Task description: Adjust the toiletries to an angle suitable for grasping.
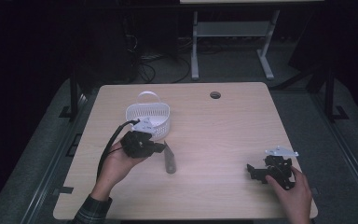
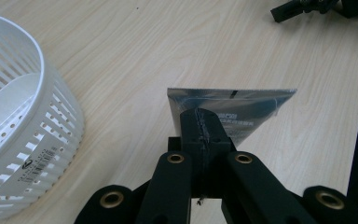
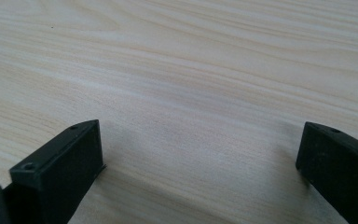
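My left gripper (image 1: 161,147) is shut on the edge of a flat silver foil packet (image 1: 169,160), which lies low over the wooden table just right of a white slotted basket (image 1: 148,116). In the left gripper view the jaws pinch the silver foil packet (image 2: 256,105) at its near edge, with the white slotted basket (image 2: 23,135) to the left. My right gripper (image 1: 252,171) rests near the table's front right, held by a hand. In the right gripper view its fingers (image 3: 60,165) stand wide apart over bare wood with nothing between them.
The wooden table (image 1: 223,126) has a round cable hole (image 1: 215,95) at the back. A white desk frame (image 1: 228,32) stands on the floor behind. A black cable (image 1: 109,144) trails from the left gripper.
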`<state>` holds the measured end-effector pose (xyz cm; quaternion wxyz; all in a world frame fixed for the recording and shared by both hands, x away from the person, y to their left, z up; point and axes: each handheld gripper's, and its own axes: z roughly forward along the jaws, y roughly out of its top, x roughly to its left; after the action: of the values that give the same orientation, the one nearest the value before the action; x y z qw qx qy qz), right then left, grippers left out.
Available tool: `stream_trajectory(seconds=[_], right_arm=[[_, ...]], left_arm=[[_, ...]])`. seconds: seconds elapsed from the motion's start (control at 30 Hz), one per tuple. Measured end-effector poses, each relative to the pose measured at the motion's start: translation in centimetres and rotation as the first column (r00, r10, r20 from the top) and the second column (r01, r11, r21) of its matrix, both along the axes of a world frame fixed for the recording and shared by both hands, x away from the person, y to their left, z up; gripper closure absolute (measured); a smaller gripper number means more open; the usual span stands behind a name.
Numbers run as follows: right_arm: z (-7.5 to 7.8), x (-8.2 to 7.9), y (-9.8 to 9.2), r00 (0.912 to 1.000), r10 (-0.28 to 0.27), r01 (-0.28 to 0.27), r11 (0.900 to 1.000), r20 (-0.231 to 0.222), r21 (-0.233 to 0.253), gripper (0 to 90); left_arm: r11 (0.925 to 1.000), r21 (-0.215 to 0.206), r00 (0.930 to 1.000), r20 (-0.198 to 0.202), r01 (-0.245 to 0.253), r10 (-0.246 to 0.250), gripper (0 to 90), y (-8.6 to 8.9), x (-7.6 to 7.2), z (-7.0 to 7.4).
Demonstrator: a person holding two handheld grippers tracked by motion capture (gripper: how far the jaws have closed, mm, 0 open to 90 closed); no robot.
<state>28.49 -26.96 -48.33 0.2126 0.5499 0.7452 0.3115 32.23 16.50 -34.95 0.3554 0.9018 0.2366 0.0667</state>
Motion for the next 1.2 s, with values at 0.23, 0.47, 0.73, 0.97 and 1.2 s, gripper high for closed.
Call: stream_trajectory(seconds=[0.23,0.47,0.73,0.97,1.2], right_arm=[[0.0,0.0,0.0,1.0,0.0,0.0,1.0,0.0,0.0,0.0],[0.0,0.0,0.0,1.0,0.0,0.0,1.0,0.0,0.0,0.0],[0.0,0.0,0.0,1.0,0.0,0.0,1.0,0.0,0.0,0.0],[0.0,0.0,0.0,1.0,0.0,0.0,1.0,0.0,0.0,0.0],[0.0,0.0,0.0,1.0,0.0,0.0,1.0,0.0,0.0,0.0]], left_arm=[[1.0,-0.004,1.0,0.001,-0.004,0.004,87.6,0.4,-0.2,0.1],[0.9998,-0.019,0.9999,-0.011,-0.008,0.007,62.3,0.8,-0.4,0.2],[0.9993,-0.035,0.9998,-0.02,0.008,-0.009,34.6,0.7,-0.7,0.4],[0.9997,0.014,0.9986,-0.05,0.018,-0.017,14.6,-0.2,-0.8,0.2],[0.9981,0.05,0.998,-0.053,0.036,-0.033,13.6,-1.1,-0.6,0.8]])
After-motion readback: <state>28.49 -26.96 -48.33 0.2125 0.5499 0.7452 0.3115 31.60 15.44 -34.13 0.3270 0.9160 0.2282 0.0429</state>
